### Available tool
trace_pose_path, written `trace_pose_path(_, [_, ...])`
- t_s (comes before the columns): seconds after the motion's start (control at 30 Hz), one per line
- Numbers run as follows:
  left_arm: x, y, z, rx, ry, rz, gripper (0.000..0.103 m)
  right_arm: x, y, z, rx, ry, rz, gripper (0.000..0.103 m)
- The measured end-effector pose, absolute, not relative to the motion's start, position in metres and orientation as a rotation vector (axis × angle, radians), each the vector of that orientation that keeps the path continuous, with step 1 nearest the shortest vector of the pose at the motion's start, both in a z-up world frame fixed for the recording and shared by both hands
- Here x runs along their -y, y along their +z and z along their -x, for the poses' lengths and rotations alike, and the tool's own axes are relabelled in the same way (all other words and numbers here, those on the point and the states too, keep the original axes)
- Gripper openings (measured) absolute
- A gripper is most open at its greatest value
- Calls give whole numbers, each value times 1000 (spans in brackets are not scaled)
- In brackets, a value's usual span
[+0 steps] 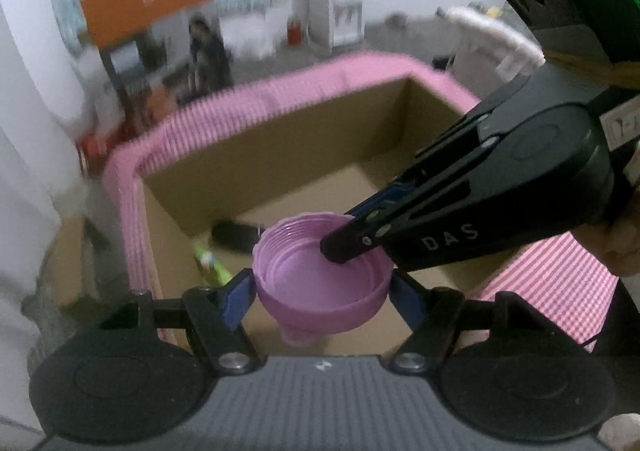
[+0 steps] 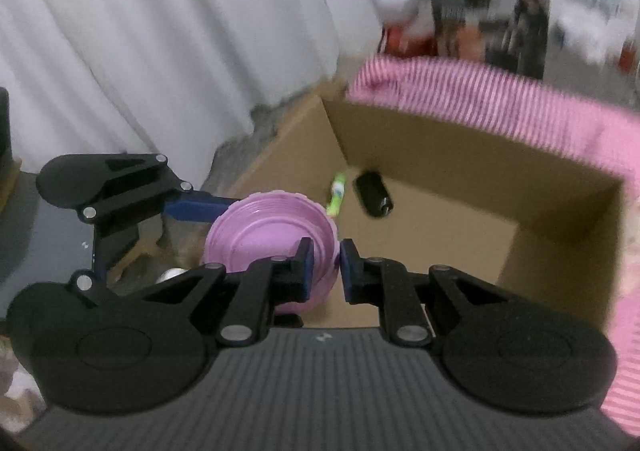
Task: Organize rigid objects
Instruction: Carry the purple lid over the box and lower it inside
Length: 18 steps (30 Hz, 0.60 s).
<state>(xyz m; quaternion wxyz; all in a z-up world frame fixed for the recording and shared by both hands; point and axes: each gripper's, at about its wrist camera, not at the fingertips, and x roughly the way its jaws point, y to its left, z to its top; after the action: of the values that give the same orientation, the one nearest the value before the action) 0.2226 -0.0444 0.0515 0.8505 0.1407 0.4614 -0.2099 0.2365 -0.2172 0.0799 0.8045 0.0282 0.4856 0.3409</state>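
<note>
While both grippers hold the ribbed pink plastic funnel (image 1: pixel 320 275) above the near edge of the pink-rimmed cardboard box (image 1: pixel 280 155), we see the left gripper (image 1: pixel 320 293) half open, clasping its sides, and the right gripper (image 2: pixel 325 269) nearly shut, pinching its rim.

Blurred far room; funnel (image 1: pixel 320 283) spout behind left gripper (image 1: pixel 322 291).

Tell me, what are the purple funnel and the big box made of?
Funnel: probably plastic, since it looks smooth, slightly glossy, with moulded ridges inside. Box: cardboard by its look, with matte brown flat walls; its rim wears pink striped cloth.
</note>
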Motion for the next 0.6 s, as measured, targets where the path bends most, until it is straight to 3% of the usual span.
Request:
trace_pose_path(0.23, [38, 15, -250, -1157, -444, -298, 74, 191, 27, -277, -1242, 749, -86, 14])
trace_pose_path(0.6, [40, -9, -277, -1311, -457, -289, 74, 176, -7, -288, -1399, 758, -65, 16])
